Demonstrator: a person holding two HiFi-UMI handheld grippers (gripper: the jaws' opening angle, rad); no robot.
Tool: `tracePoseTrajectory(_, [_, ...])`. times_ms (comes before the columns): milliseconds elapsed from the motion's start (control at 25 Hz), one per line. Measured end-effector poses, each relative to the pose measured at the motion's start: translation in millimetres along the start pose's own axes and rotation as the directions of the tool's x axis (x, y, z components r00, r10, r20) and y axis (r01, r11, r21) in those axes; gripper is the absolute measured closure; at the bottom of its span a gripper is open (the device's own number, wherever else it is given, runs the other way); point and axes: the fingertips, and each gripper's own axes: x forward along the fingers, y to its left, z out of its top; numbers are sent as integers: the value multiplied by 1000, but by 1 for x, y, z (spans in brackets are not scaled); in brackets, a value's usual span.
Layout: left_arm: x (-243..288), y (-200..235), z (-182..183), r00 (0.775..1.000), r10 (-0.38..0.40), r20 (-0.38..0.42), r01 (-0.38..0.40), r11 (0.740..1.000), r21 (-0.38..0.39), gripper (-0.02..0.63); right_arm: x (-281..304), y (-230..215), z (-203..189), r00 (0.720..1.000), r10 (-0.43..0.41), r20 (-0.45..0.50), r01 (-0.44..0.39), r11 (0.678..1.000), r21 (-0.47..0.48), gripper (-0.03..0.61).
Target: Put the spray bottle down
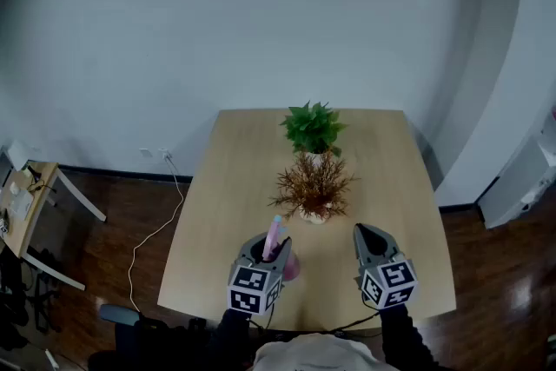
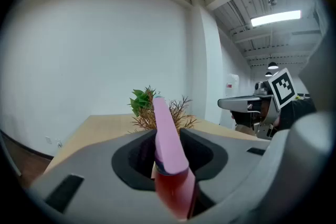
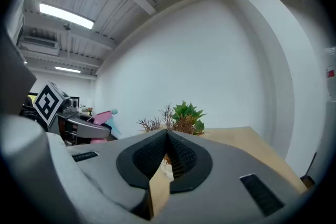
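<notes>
The spray bottle (image 1: 291,267) has a red-pink body and a pale pink head (image 1: 275,232). My left gripper (image 1: 271,241) is shut on it above the near part of the wooden table (image 1: 234,187). In the left gripper view the bottle (image 2: 170,165) stands between the jaws, its head rising past them. To its right my right gripper (image 1: 365,232) is held level over the table. Its jaws (image 3: 167,134) meet at the tips with nothing in them. In the right gripper view the bottle (image 3: 100,118) shows at the left.
A brown dried plant (image 1: 313,185) in a small pot stands mid-table just beyond both grippers, and a green plant (image 1: 313,128) stands behind it. A cable (image 1: 161,226) lies on the floor at left near a side table (image 1: 26,204). A white cabinet (image 1: 526,178) stands at right.
</notes>
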Motion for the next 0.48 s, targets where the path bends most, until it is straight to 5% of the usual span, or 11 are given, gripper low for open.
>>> tracePoseTrajectory(480, [15, 26, -18, 999, 44, -31, -43, 999, 29, 463, 7, 3, -6, 1000, 8, -18, -8, 1000, -4, 597])
